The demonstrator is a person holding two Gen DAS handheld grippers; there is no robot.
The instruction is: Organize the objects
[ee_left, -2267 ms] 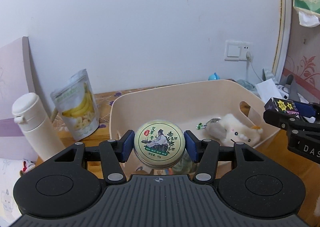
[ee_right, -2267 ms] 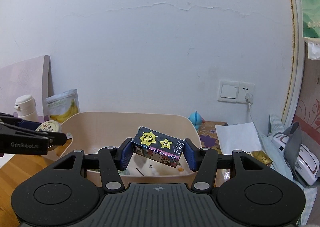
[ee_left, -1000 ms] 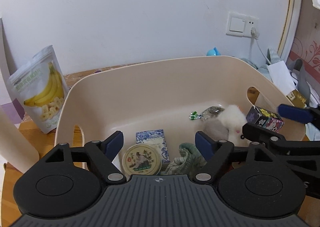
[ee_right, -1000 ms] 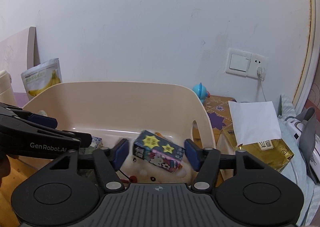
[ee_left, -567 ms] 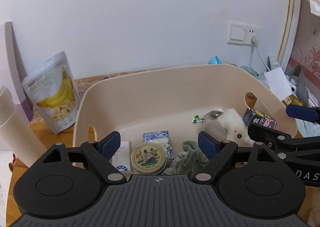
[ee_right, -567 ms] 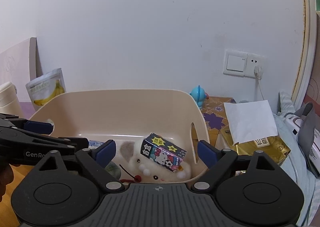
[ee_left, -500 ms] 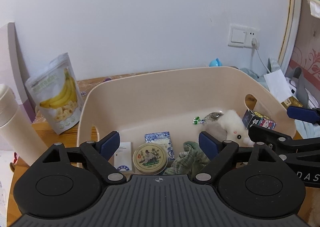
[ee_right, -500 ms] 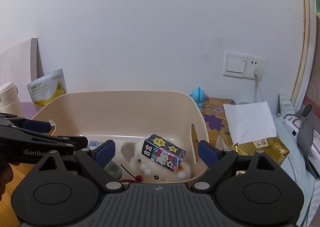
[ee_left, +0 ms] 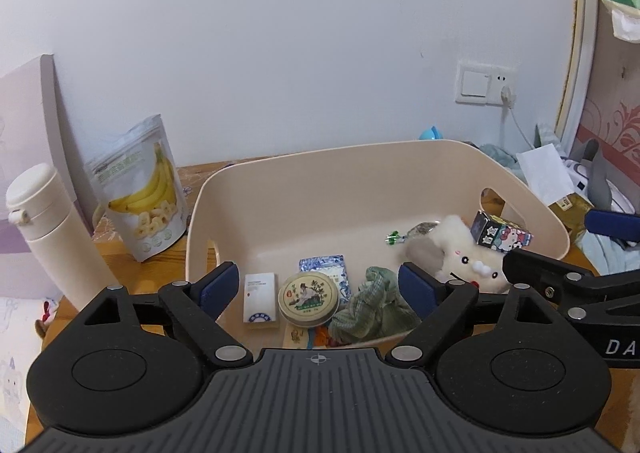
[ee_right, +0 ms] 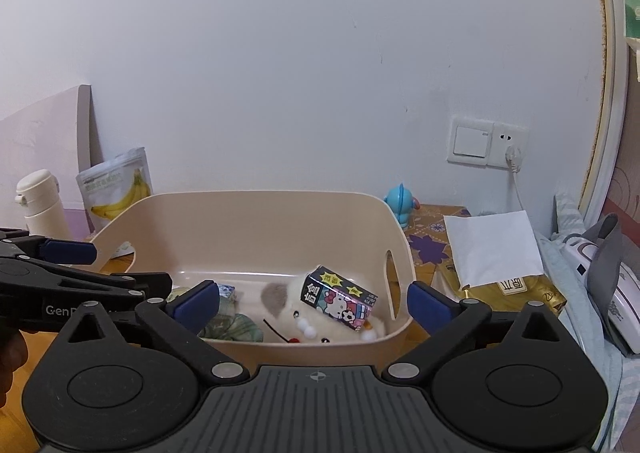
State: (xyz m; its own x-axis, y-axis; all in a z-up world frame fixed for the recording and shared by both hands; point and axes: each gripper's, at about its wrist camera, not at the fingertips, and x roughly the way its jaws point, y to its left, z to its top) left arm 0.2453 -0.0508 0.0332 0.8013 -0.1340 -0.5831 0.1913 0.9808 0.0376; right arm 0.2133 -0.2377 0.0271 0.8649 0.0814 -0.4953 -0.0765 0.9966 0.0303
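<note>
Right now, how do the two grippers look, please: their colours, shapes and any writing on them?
Both grippers are matte black plastic. The left gripper and right gripper each have a ribbed grey base, two round discs, triangular cut-outs, silver screws and dark blue pads. White letters read "GenR" on the left one seen from the right wrist view, and "DA" on the right one seen from the left.

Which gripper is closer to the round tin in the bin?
Left. The left gripper hangs open right above the round tin; the right gripper is open over the plush toy, farther along.
</note>
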